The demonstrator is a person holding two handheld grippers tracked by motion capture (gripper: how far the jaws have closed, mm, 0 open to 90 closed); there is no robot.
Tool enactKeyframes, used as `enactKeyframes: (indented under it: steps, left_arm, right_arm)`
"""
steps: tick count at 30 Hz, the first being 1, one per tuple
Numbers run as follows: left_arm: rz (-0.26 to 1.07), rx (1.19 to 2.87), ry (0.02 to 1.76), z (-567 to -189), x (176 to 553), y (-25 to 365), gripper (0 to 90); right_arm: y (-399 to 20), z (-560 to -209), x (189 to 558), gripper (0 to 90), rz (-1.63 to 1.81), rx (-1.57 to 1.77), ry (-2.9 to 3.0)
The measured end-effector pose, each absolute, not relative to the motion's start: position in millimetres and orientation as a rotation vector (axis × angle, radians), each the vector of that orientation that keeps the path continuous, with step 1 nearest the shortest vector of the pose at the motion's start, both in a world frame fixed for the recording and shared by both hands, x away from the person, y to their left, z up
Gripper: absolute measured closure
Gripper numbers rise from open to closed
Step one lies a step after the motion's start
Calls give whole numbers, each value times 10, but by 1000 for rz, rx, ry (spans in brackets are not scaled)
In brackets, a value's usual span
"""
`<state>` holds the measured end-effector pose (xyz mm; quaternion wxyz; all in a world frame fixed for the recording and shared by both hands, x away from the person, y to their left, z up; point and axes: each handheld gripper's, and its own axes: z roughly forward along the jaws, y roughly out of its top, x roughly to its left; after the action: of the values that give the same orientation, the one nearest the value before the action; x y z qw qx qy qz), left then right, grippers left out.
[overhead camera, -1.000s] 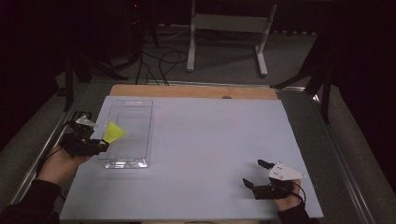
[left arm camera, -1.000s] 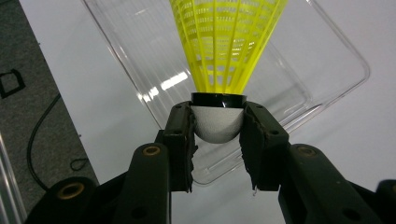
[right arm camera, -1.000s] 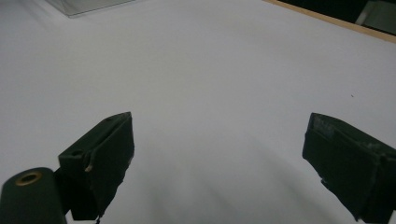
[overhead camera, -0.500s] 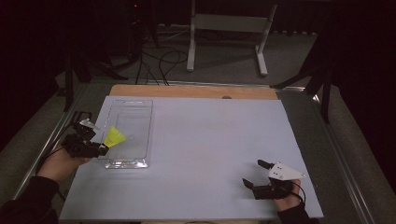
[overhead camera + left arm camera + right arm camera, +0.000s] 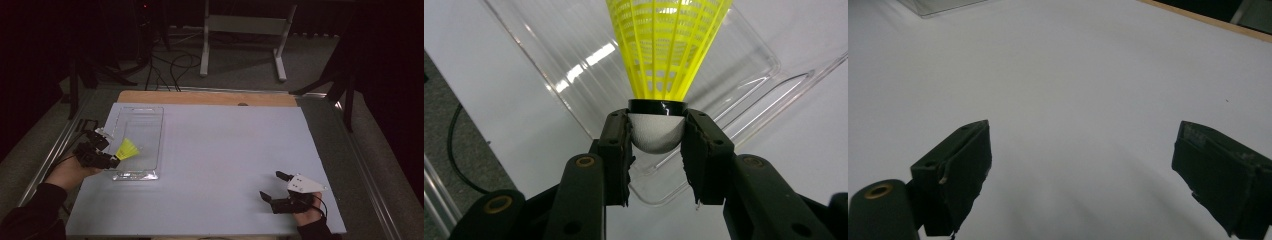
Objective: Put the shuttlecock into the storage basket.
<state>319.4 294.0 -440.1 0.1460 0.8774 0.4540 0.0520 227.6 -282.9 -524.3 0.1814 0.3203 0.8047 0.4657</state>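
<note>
Gripping one yellow shuttlecock point(image 5: 667, 60) by its cork in the left gripper point(image 5: 655, 142), apparently over one clear tray point(image 5: 148, 125); right gripper point(image 5: 272, 187), five o'clock, spread wide, holding nothing.

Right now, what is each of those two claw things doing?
Left gripper: closed on the white cork of the yellow shuttlecock, over the clear tray.
Right gripper: open, holding nothing, above the white table.

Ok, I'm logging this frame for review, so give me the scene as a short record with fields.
held thing: yellow shuttlecock, gripped at its white cork base
left gripper: shut on the shuttlecock, over the near end of the clear tray
right gripper: open, nothing between its jaws, above the white table sheet
tray contents: none visible
</note>
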Motion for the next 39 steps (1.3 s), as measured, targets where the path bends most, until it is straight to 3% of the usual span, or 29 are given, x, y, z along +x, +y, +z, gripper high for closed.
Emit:
enactKeyframes:
  steps: [3, 8, 11, 24, 25, 39]
  left_arm:
    - [160, 2528, 1304, -4369, 3208, 2914, 599]
    - [199, 2523, 1310, -4278, 3222, 2867, 371]
    - [220, 2521, 1314, -4228, 3225, 2845, 293]
    - [168, 2502, 1286, -4201, 3223, 2757, 73]
    - [142, 2495, 1271, -4194, 3223, 2751, 8]
    - [196, 2406, 1136, -4122, 3261, 2540, 0]
  right_arm:
    - [-2829, -5242, 2275, 91, 1315, 905, 2272]
    - [-2832, -5241, 2276, 91, 1318, 907, 2270]
    - [-2831, -5239, 2274, 91, 1317, 908, 2269]
    - [-2840, -5236, 2273, 91, 1317, 903, 2265]
    - [-2841, -5236, 2274, 91, 1317, 903, 2265]
    - [-2845, -5247, 2279, 91, 1319, 907, 2269]
